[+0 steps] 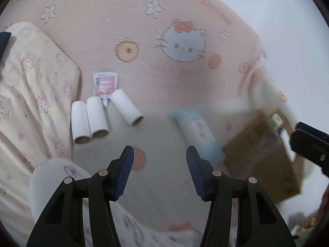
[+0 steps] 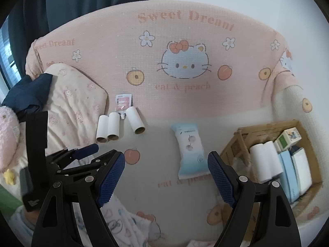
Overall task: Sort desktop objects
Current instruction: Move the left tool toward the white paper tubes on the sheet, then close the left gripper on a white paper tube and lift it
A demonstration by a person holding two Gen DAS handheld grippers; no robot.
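Lying on soft printed fabric, three smooth cardboard tubes [image 2: 119, 126] face both gaping, empty grippers: left gripper [image 1: 160, 157], right gripper [image 2: 166, 165]

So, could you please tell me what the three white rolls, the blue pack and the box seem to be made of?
The three white rolls look like matte white paper wound on brown cardboard cores, visible at their open ends. The blue pack seems to be soft printed plastic film, with crimped ends. The box looks like plain brown corrugated cardboard, matte with raw edges.
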